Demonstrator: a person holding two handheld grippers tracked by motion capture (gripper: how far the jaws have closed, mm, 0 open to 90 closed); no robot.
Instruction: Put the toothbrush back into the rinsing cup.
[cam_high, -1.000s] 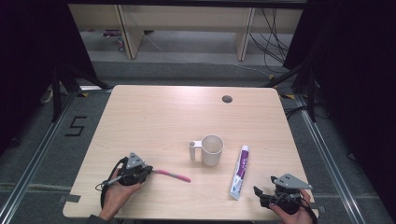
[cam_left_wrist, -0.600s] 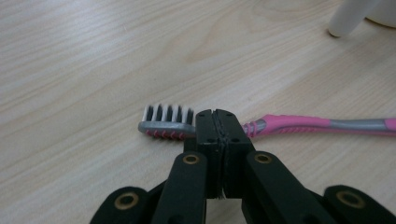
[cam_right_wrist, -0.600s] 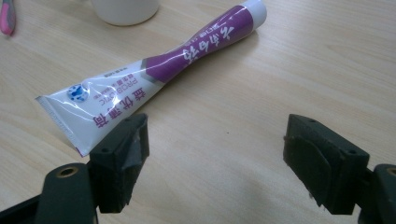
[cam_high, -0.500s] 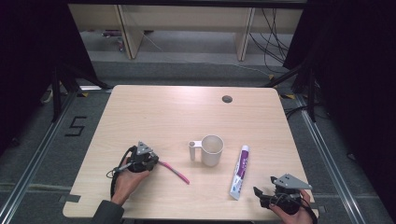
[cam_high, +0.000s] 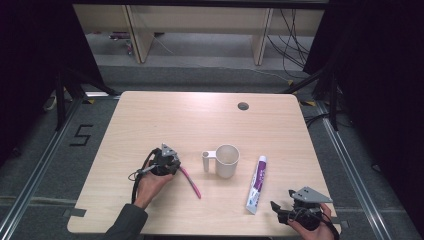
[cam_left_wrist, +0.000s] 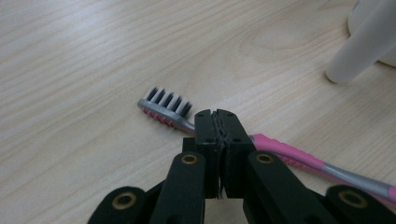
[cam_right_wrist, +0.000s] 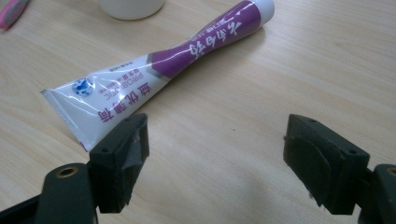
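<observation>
High view: we find the left gripper (cam_high: 170, 162) at the brush end of the pink toothbrush (cam_high: 191, 182), which lies on the bench (cam_high: 150, 115) at about 8 o'clock from the white mug (cam_high: 226, 160); the toothpaste tube (cam_high: 256, 184) lies at the mug's 4 o'clock, the right gripper (cam_high: 282, 212) near its flat end. Left gripper view: jaws together, seemingly clamped on the toothbrush (cam_left_wrist: 280, 149) neck just behind the bristles; handle resting on the wood, mug handle (cam_left_wrist: 355, 56) at 2 o'clock. Right gripper view: jaws wide apart and empty, the tube (cam_right_wrist: 159, 79) just ahead at 11 o'clock. We judge the toothbrush pick-up is in hand; next comes a lift, likely towards the mug, without the thin neck slipping.
</observation>
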